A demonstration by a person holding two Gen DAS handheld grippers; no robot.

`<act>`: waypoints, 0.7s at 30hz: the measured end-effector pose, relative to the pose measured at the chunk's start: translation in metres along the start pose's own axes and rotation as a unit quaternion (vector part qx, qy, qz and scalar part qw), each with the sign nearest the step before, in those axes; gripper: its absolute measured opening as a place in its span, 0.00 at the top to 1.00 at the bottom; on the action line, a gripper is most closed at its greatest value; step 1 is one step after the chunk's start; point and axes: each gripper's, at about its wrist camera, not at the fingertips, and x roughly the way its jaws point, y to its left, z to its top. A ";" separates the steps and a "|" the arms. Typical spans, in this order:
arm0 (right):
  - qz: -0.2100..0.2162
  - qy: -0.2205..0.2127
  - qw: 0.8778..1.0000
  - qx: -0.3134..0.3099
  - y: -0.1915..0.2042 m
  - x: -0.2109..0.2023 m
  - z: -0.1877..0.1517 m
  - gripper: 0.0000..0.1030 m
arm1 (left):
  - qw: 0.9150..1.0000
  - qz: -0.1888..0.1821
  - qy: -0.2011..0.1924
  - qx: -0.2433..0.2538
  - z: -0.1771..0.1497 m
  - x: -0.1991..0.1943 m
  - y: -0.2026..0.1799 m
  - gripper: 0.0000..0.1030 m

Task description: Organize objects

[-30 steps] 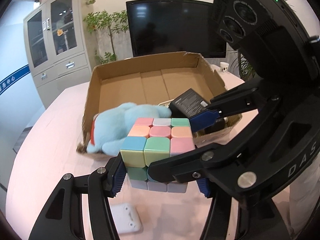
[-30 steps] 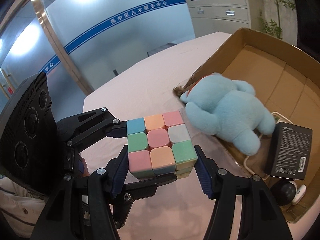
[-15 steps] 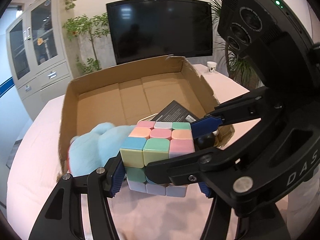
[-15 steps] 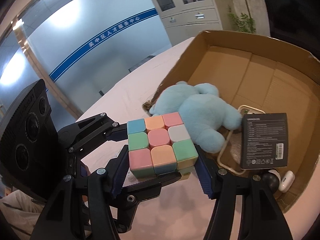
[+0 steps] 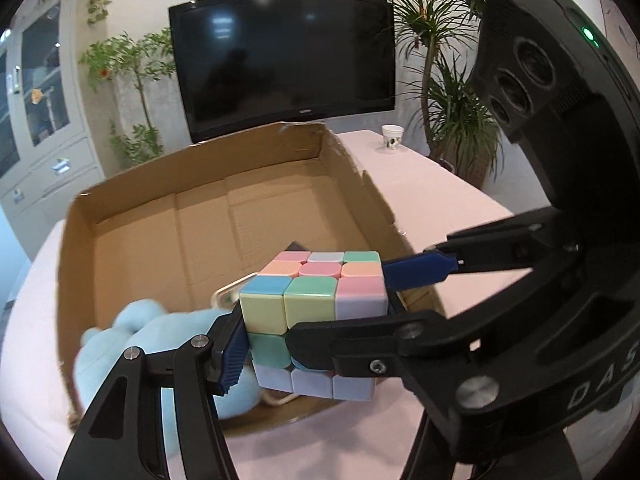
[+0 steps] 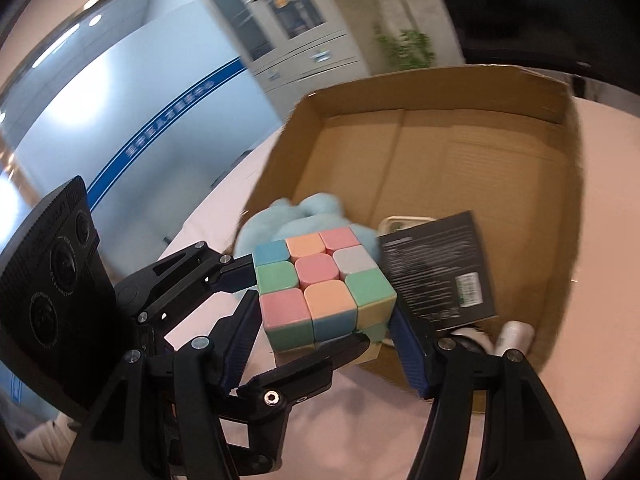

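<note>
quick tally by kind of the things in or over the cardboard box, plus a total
puzzle cube: 1
blue plush toy: 1
black packaged box: 1
white looped cable: 1
small white item, too blurred to name: 1
total: 5

Puzzle cube (image 6: 320, 288): pastel squares, pink, orange, mint, sky blue, pale grey, yellow. Plush toy (image 5: 132, 340) at 8 o'clock of cube: light blue. Cardboard box (image 5: 160, 200): plain brown. Small box (image 6: 436, 272): black, white print, green label. Table (image 5: 420, 184): pale pink. Gripper pads (image 5: 420, 272): dark blue.

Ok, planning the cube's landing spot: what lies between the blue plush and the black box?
A cream cable loop on the carton floor, right wrist view.
</note>
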 end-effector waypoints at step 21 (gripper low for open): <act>-0.069 -0.035 0.980 0.182 -0.095 0.013 -0.001 0.38 | 0.999 -0.025 0.027 -0.032 0.015 0.096 -0.005 0.37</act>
